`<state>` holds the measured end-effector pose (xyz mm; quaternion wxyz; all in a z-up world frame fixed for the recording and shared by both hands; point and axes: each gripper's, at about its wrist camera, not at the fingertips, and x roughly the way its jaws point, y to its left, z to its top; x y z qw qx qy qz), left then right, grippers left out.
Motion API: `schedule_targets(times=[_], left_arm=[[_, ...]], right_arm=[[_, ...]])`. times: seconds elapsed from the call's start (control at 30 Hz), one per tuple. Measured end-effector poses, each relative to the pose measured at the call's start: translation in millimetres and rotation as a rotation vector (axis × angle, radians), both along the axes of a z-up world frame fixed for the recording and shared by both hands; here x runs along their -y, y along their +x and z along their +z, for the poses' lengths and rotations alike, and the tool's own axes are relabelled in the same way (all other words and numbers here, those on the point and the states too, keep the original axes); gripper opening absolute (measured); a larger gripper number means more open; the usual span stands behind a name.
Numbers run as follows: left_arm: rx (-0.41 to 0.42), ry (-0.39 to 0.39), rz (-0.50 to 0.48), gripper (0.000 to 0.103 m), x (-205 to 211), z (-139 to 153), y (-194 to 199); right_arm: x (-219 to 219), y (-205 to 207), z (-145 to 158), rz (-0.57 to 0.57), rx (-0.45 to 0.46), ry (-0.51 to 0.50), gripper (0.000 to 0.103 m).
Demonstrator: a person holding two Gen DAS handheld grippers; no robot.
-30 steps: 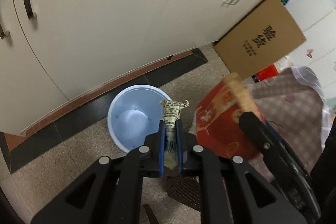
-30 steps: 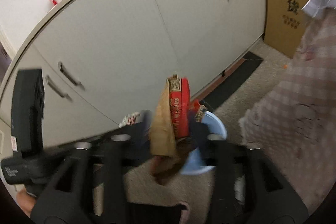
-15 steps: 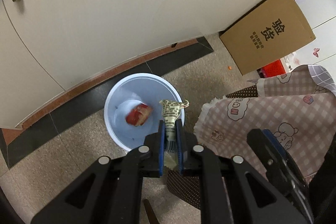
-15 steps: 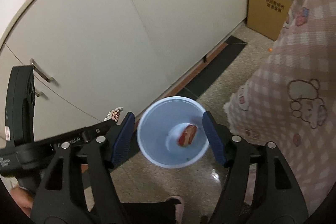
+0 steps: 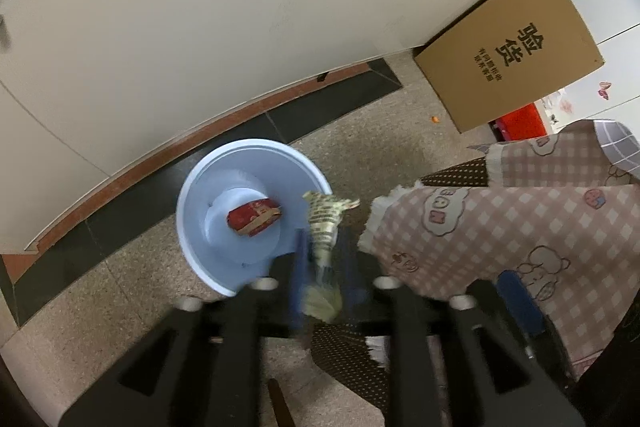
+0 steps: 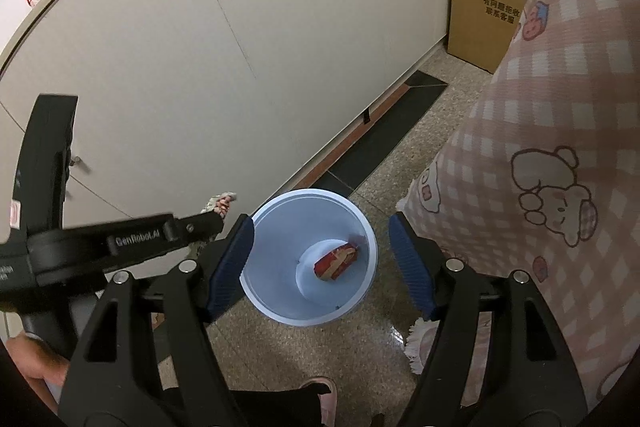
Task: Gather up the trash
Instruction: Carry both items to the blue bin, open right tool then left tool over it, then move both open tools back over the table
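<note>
A pale blue bin [image 5: 188, 227] stands on the speckled floor by the cabinets. A crushed red carton [image 5: 254, 217] lies on its bottom. My left gripper [image 5: 323, 269] hovers at the bin's right rim, blurred, its jaws opening. A crumpled printed wrapper [image 5: 324, 235] still sits between the pads, with a gap showing on its right. In the right wrist view my right gripper [image 6: 324, 263] is open and holds nothing, straddling the bin [image 6: 280, 307] from above, with the red carton [image 6: 336, 261] seen between its pads. The left gripper [image 6: 208, 223] and the wrapper [image 6: 222, 203] show at the left.
White cabinet doors [image 6: 240, 67] run behind the bin, above a dark floor strip. A cardboard box [image 5: 508, 51] leans against them to the right. A pink checked cloth [image 6: 540, 167] hangs close on the right. A slipper [image 6: 320, 391] and a hand [image 6: 24, 359] show below.
The red carton left my right gripper and now lies in the bin. Both grippers sank toward the bin. The left jaws parted around the wrapper.
</note>
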<state>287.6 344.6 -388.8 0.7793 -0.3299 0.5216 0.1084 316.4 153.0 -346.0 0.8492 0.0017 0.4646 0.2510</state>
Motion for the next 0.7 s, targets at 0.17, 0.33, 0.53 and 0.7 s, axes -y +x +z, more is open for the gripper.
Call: schedule_targets(times=[0.17,0.33,0.53,0.7], left_arm=[[0.011,0.017,0.027,0.068,1,9,-6],[0.008,0.017,0.040,0.068,2,18,-22],[0.045,0.112,0.093,0.068,7,53,-60],[0.129,0.194,0.198,0.068,4,105,-99]], right_arm=[[4,-1,3,-0.007,-0.005,0.007,0.070],[6,-5,12,-0.006,-0.006,0.017,0.070],[8,-19,38,0.009,0.017,0.050,0.070],[8,-39,83,0.042,0.056,0.125,0.071]])
